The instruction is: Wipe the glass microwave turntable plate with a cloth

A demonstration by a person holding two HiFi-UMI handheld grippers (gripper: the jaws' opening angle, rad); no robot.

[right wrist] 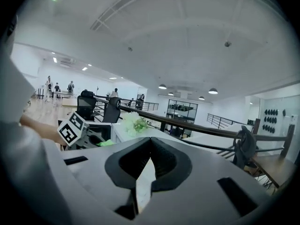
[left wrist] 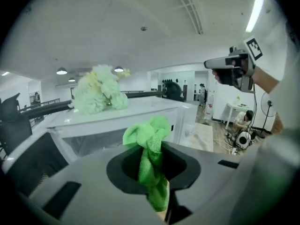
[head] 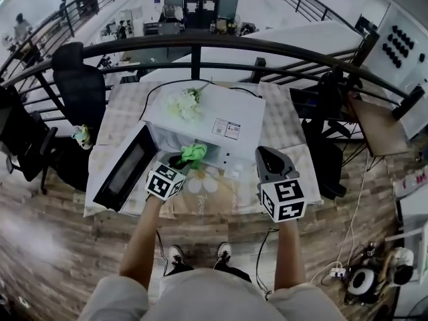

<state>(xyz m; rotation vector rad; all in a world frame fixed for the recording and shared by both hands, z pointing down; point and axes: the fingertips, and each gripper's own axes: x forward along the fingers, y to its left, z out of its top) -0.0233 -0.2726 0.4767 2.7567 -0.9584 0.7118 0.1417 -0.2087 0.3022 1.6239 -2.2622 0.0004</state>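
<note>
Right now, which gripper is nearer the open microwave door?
Left. The left gripper, shut on the cloth, is just right of the door, at the mouth of the microwave. The right gripper, shut and empty, is farther right, off its front right corner.

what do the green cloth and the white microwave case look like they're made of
The cloth: soft, fluffy matte pile, bunched in limp folds; likely microfibre or terry. The microwave: smooth white casing with a slight sheen on top; painted metal or plastic, cannot tell which.
</note>
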